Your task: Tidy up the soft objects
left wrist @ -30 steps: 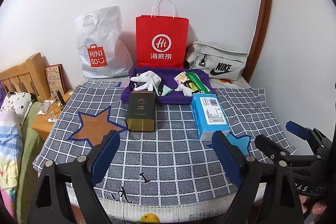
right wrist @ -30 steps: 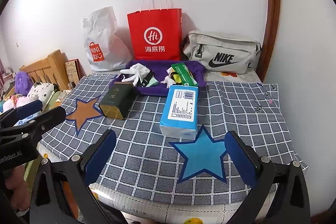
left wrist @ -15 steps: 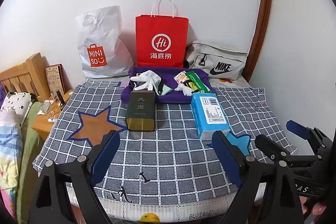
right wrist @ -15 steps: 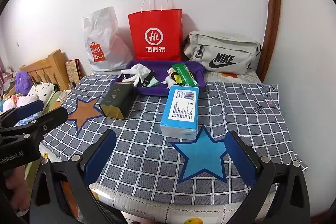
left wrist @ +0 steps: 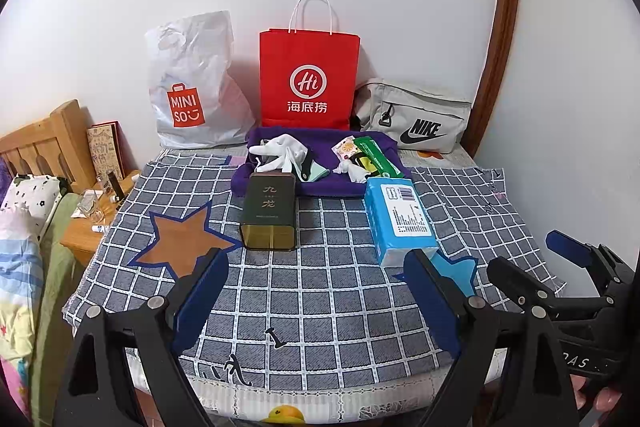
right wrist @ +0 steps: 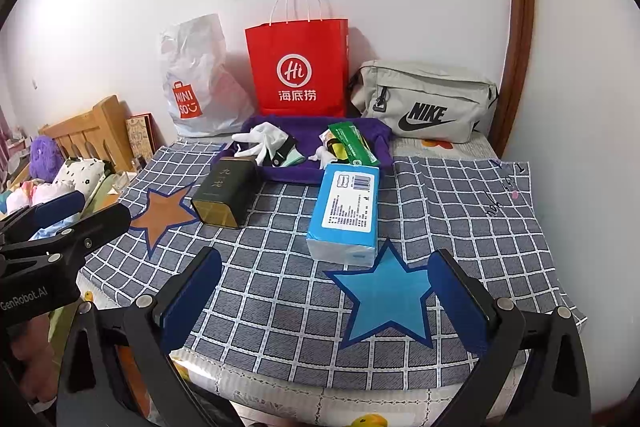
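Nothing has shifted since the earlier frames — both views match them. The left gripper (left wrist: 316, 291) hangs released, jaws wide and empty, over the checked cloth (left wrist: 320, 291); the right gripper (right wrist: 324, 291) does the same, its pads apart above the blue star (right wrist: 386, 297). The soft things — white gloves (left wrist: 280, 153) and small packets (left wrist: 362, 157) — lie on the purple towel (left wrist: 320, 187) at the far edge, before the red bag (left wrist: 308, 79). The dark tin (left wrist: 270, 215) and blue tissue pack (left wrist: 400, 219) sit just in front of the towel, well apart from both grippers.
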Demonstrator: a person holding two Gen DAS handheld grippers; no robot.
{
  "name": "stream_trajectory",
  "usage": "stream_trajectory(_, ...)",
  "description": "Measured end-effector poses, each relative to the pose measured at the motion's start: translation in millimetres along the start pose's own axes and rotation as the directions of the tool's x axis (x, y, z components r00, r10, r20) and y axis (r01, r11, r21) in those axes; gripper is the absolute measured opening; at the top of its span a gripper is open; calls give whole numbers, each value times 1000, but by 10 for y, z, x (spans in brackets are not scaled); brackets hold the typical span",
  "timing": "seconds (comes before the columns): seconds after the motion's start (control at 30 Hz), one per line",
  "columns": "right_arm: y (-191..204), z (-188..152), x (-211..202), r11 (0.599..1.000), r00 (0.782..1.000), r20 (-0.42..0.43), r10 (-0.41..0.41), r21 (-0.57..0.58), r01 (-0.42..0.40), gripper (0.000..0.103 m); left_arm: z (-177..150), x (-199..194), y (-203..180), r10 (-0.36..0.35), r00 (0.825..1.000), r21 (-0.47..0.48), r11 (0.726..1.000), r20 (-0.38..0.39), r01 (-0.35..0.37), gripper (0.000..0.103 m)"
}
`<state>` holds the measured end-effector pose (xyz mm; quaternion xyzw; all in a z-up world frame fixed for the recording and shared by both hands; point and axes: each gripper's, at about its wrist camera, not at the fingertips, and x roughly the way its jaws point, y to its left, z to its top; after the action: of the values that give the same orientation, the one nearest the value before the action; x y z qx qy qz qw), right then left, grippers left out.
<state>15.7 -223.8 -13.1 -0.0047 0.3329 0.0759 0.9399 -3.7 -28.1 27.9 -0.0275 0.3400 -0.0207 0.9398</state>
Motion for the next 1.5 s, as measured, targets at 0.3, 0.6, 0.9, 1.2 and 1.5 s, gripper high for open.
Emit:
stream_trajectory(0.3,-5,5,-10,1000,1000,1,0,1,0,102,2,-4,2,-1,1000,0,1000,1,1,89)
stream_trajectory(0.6,6,7,-36,1000,1000,3,0,2,0,102,-5,-17,6,5,1000,-1,1000,0,-5,89)
stream_trajectory(0.9,1,6,-37,1000,1000,3,0,1,0,102,-6,-17,5,5,1000,-1,1000,1,-5,89)
stream_trajectory(1.2,5,6,-57,1000,1000,5,6,3,-6,102,-9,-19,4,5,1000,-1,1000,0,-5,89)
stream_trajectory(1.5,13,4,-69,1000,1000,8,6,4,-6,102,-10,-20,2,6,1000,-2,1000,1,-6,89)
